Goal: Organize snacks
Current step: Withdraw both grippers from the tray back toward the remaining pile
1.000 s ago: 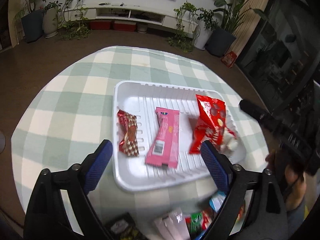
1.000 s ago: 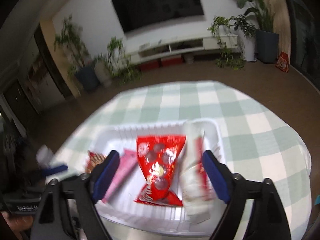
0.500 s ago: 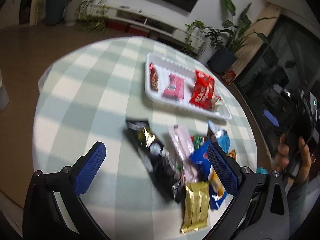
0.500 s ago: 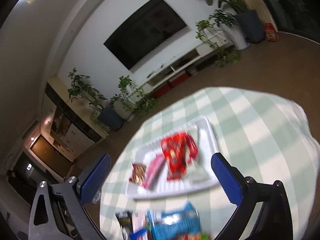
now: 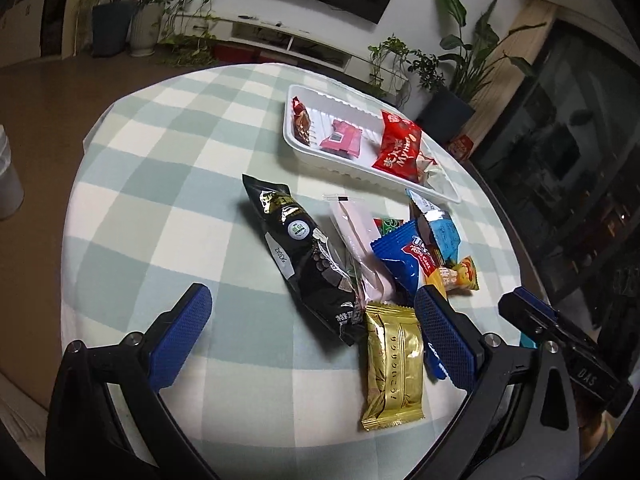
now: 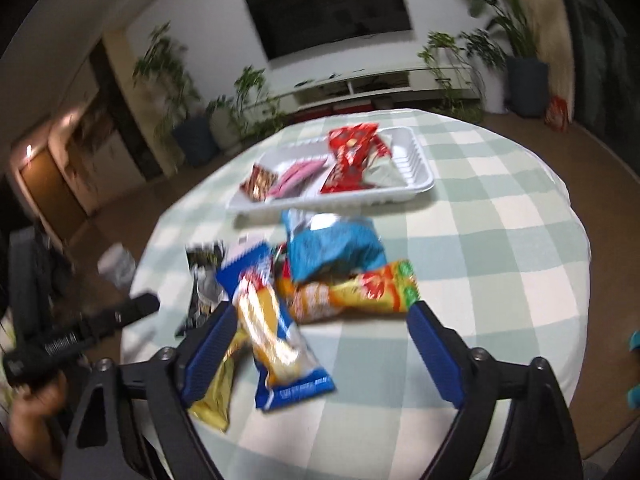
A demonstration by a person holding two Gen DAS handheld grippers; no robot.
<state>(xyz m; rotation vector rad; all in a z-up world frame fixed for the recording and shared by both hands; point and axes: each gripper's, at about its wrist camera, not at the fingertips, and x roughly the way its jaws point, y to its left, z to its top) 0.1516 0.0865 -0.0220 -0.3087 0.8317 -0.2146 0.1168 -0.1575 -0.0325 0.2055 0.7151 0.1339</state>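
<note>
Left wrist view: left gripper (image 5: pixel 308 336) hovers low over the table (image 5: pixel 168 216), jaws wide, empty.
Right gripper (image 6: pixel 320 348): spread, empty, above the pile.
Snacks (image 5: pixel 394 360): loose heap just ahead.
Tray (image 5: pixel 294 146): beyond, holding four packets.

Right gripper (image 6: pixel 320 344) hangs wide open over a messy snack pile (image 6: pixel 304 280) on the checked tablecloth (image 6: pixel 500 248), with the white tray (image 6: pixel 412 176) behind it holding a red bag (image 6: pixel 352 160), a pink bar (image 6: pixel 298 176) and a small dark-red pack (image 6: pixel 259 182).

snack pile (image 5: pixel 372 264) blocks centre | tablecloth (image 5: pixel 168 200) left probably passable | tray (image 5: pixel 400 187) beyond
</note>
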